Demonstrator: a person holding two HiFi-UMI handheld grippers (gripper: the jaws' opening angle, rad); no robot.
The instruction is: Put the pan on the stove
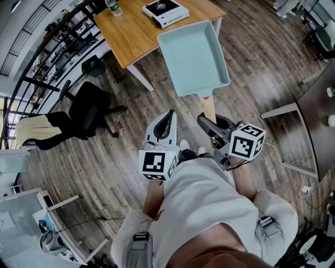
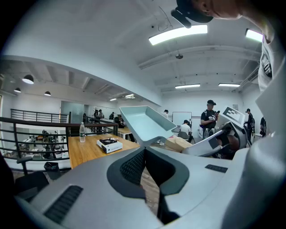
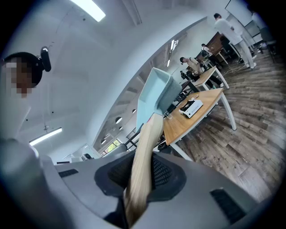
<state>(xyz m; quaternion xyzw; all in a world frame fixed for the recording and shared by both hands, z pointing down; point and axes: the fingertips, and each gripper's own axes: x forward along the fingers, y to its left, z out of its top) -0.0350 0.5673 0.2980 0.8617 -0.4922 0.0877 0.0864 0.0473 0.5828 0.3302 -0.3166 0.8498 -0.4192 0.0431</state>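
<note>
A pale blue rectangular pan [image 1: 193, 55] hangs in the air over the wooden floor, just short of the wooden table [image 1: 131, 36]. Its light wooden handle [image 1: 208, 109] runs back between the jaws of my right gripper [image 1: 207, 123], which is shut on it. In the right gripper view the handle [image 3: 143, 152] rises from the right gripper [image 3: 139, 183] to the pan [image 3: 154, 96]. A white portable stove [image 1: 165, 11] sits on the table beyond the pan. My left gripper [image 1: 170, 116] hovers beside the handle, shut and holding nothing; from it I see the pan [image 2: 145, 123] and the stove [image 2: 109, 144].
A water bottle [image 1: 112, 6] stands on the table's far left corner. A black office chair [image 1: 86, 110] is on the floor to the left, by a railing [image 1: 57, 47]. A dark table [image 1: 319, 104] lies to the right. Several people stand in the background [image 2: 209, 117].
</note>
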